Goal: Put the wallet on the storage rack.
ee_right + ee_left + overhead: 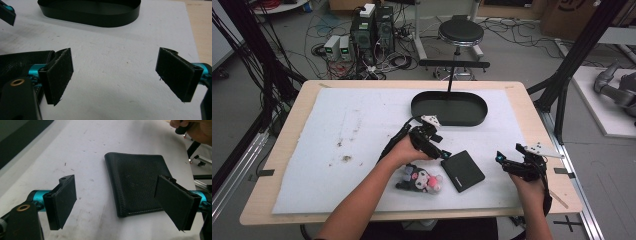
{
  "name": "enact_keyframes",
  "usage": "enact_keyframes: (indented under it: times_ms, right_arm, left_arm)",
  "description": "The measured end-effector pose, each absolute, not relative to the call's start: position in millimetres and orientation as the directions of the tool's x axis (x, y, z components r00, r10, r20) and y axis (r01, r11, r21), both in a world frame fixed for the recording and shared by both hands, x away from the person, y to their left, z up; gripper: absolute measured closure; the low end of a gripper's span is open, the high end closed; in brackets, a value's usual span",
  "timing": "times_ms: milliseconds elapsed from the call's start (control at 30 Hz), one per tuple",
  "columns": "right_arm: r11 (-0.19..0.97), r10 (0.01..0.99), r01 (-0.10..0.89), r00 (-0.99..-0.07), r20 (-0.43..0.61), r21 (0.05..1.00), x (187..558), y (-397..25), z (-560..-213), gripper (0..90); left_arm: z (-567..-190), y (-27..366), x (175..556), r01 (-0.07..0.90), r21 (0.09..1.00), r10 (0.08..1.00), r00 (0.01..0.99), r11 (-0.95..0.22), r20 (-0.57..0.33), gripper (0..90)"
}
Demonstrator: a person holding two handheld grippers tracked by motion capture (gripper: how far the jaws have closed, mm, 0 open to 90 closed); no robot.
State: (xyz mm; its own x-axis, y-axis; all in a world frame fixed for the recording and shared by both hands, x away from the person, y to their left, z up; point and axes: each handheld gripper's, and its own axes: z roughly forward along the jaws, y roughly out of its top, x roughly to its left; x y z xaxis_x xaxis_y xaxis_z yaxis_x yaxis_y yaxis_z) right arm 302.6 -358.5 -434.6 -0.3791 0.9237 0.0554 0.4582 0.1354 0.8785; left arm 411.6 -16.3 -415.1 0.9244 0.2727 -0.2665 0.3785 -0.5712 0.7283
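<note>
On the white mat (362, 150) near the table's middle, the left gripper (438, 150) hovered with its jaws spread wide and nothing between them. Seen in the left gripper view, the left gripper (115, 202) pointed at the black leather wallet (137, 185), one jaw out over bare mat and the other in front of the wallet's far side, neither visibly touching it. The right gripper (507, 162) sat near the mat's right edge, held in the person's hand; in the right gripper view, the right gripper (115, 75) was likewise released, jaws wide apart over bare mat, gripping nothing.

Behind both grippers stood a black oval tray (449, 108) with a low wall. Its floor looked bare from the high view, and the right gripper view showed the same tray (100, 15) with a dark, smooth bottom.

The wallet (462, 170) lay closed and flat on the mat between the two grippers, just beside the left one's tips and a little apart from the right one. Its surface was pebbled, with light stitching along the edge and a rounded folded spine facing the left gripper. The right gripper view caught the wallet (17, 62) at its left margin, behind the left-hand jaw.

Just beside the wallet, by the left forearm, lay a small plush toy (422, 180) in black, white and pink.
</note>
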Motion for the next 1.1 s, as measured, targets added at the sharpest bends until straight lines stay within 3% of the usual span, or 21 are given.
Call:
enact_keyframes:
  times_ms: [567, 700, 833, 900, 1033, 1100]
  right_arm:
    - [0.133, 0.929, 0.465, -0.367, 0.054, 0.875, 299.7, -360.7, -434.5, 14.9]
    - [0.139, 0.928, 0.462, -0.369, 0.047, 0.876, 300.9, -360.0, -434.8, 14.9]
    - [0.151, 0.927, 0.46, -0.372, 0.035, 0.875, 302.4, -357.0, -435.0, 14.9]
    - [0.16, 0.926, 0.459, -0.376, 0.028, 0.874, 303.0, -354.9, -435.2, 14.9]
    - [0.168, 0.926, 0.46, -0.376, 0.02, 0.872, 303.9, -353.3, -435.7, 14.9]
    - [0.172, 0.926, 0.458, -0.377, 0.016, 0.872, 304.3, -352.8, -435.7, 14.9]
  left_arm:
    - [-435.5, -51.2, 415.9, 0.355, 0.626, 0.231, 0.934, -0.694, -0.274, 19.0]
    - [-433.5, -51.9, 412.0, 0.327, 0.617, 0.216, 0.944, -0.716, -0.251, 31.6]
    - [-432.1, -54.3, 408.1, 0.298, 0.61, 0.207, 0.954, -0.734, -0.217, 38.1]
    - [-431.6, -54.7, 406.2, 0.288, 0.611, 0.167, 0.954, -0.737, -0.248, 54.0]
    - [-429.9, -55.4, 403.9, 0.309, 0.598, 0.193, 0.948, -0.739, -0.251, 59.2]
    - [-427.1, -54.5, 403.6, 0.308, 0.605, 0.199, 0.95, -0.734, -0.242, 67.4]
